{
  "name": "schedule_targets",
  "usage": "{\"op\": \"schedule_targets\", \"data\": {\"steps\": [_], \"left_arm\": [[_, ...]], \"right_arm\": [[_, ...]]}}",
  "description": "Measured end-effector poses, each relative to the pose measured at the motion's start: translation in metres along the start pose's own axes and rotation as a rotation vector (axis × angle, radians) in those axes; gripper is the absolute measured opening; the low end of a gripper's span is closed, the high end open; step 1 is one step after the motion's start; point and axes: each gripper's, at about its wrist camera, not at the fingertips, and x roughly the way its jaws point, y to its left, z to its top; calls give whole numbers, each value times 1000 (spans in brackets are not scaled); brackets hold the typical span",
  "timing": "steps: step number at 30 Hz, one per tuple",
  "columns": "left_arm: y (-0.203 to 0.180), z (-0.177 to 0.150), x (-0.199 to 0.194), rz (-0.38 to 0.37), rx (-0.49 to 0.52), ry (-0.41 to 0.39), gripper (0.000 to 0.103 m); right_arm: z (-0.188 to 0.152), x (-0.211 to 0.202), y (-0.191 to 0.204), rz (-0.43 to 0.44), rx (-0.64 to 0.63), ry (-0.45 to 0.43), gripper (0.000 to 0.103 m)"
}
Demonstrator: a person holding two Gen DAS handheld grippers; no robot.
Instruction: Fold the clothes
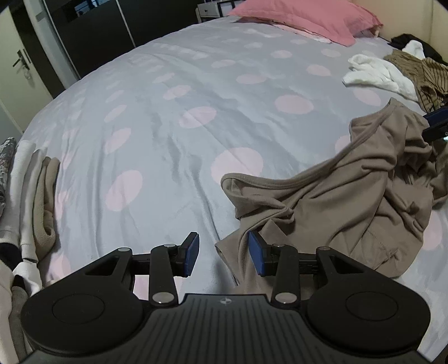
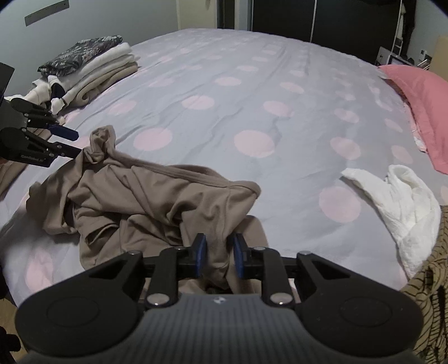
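On the dotted bed [image 1: 173,117] | brown shirt [image 2: 145,196] lies crumpled | right gripper [image 2: 219,253] pinches a bunch of it | left gripper [image 1: 224,253] wide apart, just beside its edge, holding nothing

A home bedroom: ahead of the jaws spreads a wide bed under a grey duvet cover with pale pink dots [image 1: 196,92], a pink pillow [image 1: 305,19] at its far end, beyond it dark sliding wardrobe doors [image 1: 92,25].
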Motion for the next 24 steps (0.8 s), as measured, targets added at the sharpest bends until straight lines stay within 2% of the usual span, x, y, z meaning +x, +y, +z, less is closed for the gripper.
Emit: {"op": "schedule_targets", "data": {"steps": [6,8,9,10,13,19,24], "left_arm": [[-8,2,10,-17,43,10,37],[-11,4,13,-22,51,17,36],[-12,5,14,-31,52,19,31],[-13,6,14,-43,51,22,21],[-15,10,12,-74,34,19,4],[11,21,-17,-69,-150,-83,1],[46,22,-56,-8,-309,-198,1]], "right_arm": [[-1,6,3,7,-18,16,23],[-2,8,3,11,-17,24,17],[-2,9,3,13,-16,25,14],[-2,8,2,15,-15,22,7],[-1,3,1,12,-14,-6,5],[7,-14,4,-52,-49,-64,5],[11,-30,8,-215,-115,-84,5]]}}
